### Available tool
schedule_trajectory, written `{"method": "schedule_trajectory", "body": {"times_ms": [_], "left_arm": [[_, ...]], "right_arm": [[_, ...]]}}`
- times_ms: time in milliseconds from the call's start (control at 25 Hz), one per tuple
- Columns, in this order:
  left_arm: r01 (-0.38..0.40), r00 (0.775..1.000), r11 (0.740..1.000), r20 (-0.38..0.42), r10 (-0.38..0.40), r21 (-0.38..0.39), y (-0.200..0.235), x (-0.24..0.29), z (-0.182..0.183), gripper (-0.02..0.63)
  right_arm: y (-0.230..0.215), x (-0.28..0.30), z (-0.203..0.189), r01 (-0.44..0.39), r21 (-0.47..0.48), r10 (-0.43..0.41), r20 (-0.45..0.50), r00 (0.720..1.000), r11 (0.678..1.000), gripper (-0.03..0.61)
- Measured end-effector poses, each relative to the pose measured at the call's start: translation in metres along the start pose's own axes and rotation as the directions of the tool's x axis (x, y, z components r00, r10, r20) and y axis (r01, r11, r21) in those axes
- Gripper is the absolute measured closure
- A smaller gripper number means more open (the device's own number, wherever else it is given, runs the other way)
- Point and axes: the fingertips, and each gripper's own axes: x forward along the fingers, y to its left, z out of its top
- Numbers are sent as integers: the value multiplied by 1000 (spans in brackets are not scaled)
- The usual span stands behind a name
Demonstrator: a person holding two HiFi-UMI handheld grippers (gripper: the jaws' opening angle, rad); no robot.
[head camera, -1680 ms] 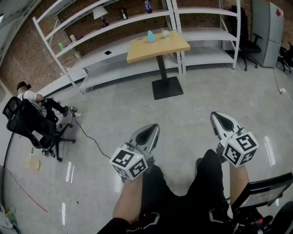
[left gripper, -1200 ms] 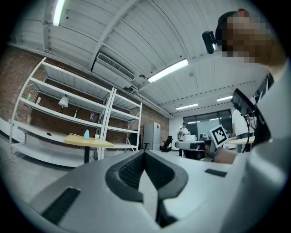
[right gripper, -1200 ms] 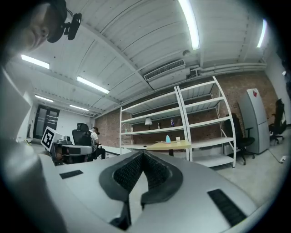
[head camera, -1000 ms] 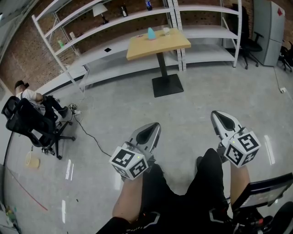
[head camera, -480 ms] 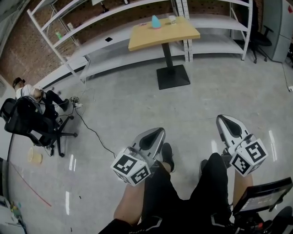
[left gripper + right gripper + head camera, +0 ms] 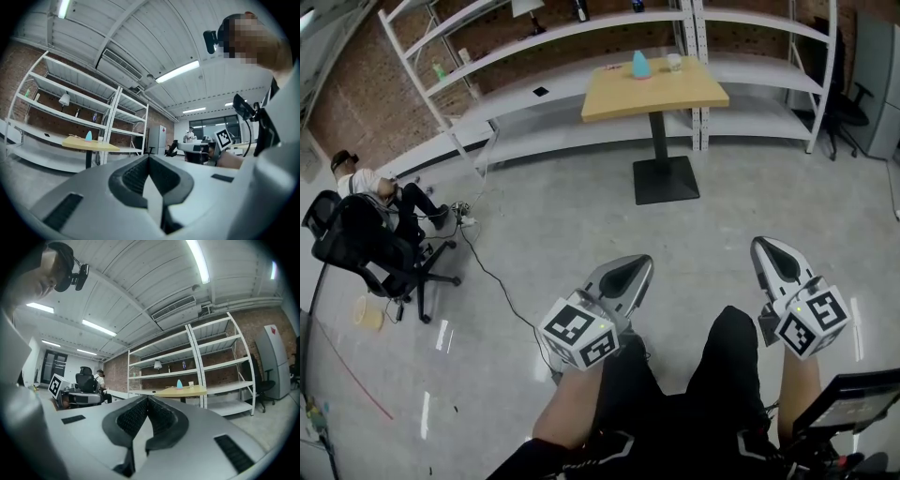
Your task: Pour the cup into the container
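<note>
Facing the table (image 6: 694, 96) from well back; bare floor between.

- Left gripper (image 6: 626, 273): held low by the thigh, jaws closed tip to tip, nothing in them.
- Right gripper (image 6: 774, 258): same, jaws fully together, empty.
- Cup (image 6: 674, 62): upright on the far part of the tabletop, just beside a blue cone (image 6: 640, 65), the two apart. The cone is probably the container to pour into, though at this range I can't be sure of it.

Handling, as a guess: the cup is small and pale, likely light and thin-walled. Too small here to tell plastic from glass, or how full it is. Treat it as crushable and a bit slick. Take hold across the side wall at about mid-height, below the rim, jaws level, with a mild squeeze. A grip near the rim may deform it or tip it. Carry it upright; whatever is inside may slosh.

Task not begun: neither gripper is near the cup.
</note>
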Motion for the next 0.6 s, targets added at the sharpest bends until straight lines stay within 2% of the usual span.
{"method": "schedule_trajectory", "body": {"times_ms": [240,440,600], "left_arm": [[9,1000,1000,3,-9,20,20,11,6,614],[8,1000,1000,-25,-9,-28,50,39,-15,614],[10,999,1000,-51,-11,-25,76,71,-25,614]], "right_arm": [[-12,31,-2,-5,-4,5,-11,1000,1000,578],[-37,61,-28,-10,31,11,-45,999,999,578],[-66,94,-38,-5,40,7,-37,999,999,578]]}}
